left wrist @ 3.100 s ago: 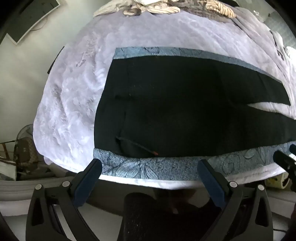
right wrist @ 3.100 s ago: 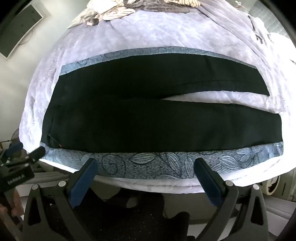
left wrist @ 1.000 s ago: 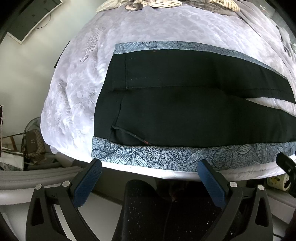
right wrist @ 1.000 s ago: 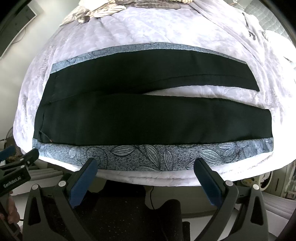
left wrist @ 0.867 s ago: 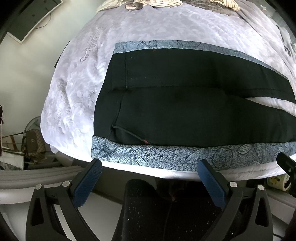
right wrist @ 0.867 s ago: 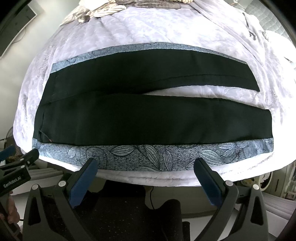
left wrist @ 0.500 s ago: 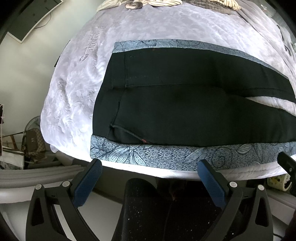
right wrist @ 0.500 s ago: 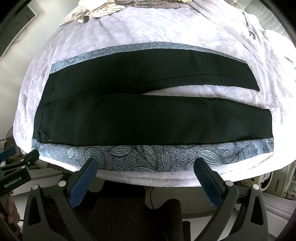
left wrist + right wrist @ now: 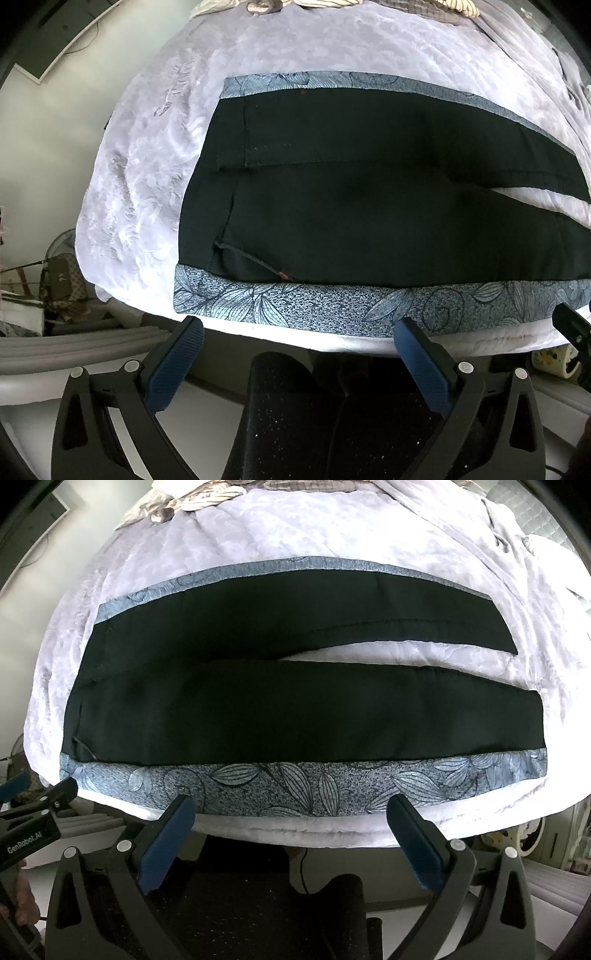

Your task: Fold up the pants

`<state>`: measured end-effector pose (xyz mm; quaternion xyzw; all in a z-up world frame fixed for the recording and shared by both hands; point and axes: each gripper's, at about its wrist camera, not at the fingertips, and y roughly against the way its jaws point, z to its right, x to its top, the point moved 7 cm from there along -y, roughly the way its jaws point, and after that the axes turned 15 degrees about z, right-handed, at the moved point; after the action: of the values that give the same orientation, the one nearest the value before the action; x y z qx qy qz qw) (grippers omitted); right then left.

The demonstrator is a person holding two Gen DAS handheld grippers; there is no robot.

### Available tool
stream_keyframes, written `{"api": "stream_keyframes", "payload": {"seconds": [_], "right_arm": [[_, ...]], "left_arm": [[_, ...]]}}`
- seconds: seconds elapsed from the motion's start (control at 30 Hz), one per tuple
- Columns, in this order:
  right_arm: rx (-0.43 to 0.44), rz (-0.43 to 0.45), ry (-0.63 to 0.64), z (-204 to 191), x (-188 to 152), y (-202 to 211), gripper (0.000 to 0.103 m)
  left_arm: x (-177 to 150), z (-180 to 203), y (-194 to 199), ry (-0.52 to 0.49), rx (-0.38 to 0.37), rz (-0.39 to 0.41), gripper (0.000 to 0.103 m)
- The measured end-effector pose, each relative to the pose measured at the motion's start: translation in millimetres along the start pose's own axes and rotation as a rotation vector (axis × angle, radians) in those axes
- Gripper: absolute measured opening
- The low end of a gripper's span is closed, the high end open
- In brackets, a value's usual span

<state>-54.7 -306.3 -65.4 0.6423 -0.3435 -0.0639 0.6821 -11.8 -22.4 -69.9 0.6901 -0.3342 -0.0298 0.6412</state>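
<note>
Spread flat across the pale lilac quilted bed, waistband at the left and both legs running off to the right with a sliver of quilt between them: long black trousers with blue-grey leaf-print side panels. Held below the near bed edge, blue-padded fingers spread wide and empty, touching no cloth: left gripper. Same for the right gripper, jaws wide apart, just short of the near printed stripe. Likely trouble from here: pinching quilt together with trouser fabric, both soft and lying flush; catching only the top layer at the waistband, so the under layer stays behind and the fold skews; lifting the two ends unevenly, so the near leg drags and wrinkles instead of landing square on the far one; slippery cloth sliding off the overhanging edge. Readable writing: only "GenRobot.AI" in white on the black gripper body at the left margin of the right wrist view; nothing legible on the trousers
</note>
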Motion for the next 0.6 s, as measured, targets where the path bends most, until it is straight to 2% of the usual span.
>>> {"api": "stream_keyframes", "payload": {"seconds": [0.6], "right_arm": [[0.029, -0.055, -0.044, -10.0, -16.2, -30.7, 0.103]], "left_arm": [[-24.4, -13.8, -43.4, 0.001, -0.007, -0.073, 0.103]]}}
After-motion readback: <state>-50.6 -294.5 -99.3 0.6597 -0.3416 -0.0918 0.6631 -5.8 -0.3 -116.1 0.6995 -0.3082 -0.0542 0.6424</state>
